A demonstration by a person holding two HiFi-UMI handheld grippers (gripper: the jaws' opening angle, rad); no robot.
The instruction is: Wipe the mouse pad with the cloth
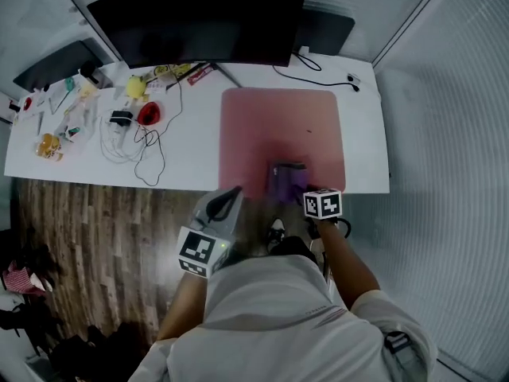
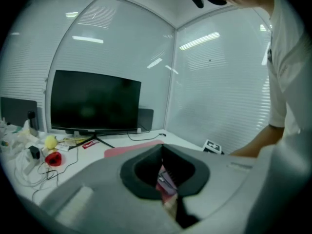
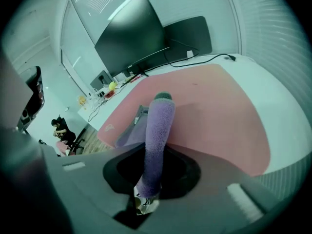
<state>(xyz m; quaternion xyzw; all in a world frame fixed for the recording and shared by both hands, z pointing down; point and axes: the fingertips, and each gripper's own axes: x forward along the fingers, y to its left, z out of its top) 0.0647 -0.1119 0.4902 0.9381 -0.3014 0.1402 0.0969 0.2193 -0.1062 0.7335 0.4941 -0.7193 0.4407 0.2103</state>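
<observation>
- The right gripper has its jaws closed tight on the purple cloth, which sits on the bottom edge of the pink mouse pad, just below the middle of the head view
- In the right gripper view the cloth stands bunched like a roll out of the jaws, with a flap trailing onto the pad at its left; pressing lower would likely lay more fabric flat and wipe a wider strip
- Most of the pad lies above the cloth in the frame, so long strokes towards the monitor at the top look like the way to cover it
- The left gripper hangs at the lower left of the pad, off the desk, jaws together on nothing; resting it on the pad's bottom-left corner could stop the pad sliding
- Steer clear of the cables at the left of the frame
</observation>
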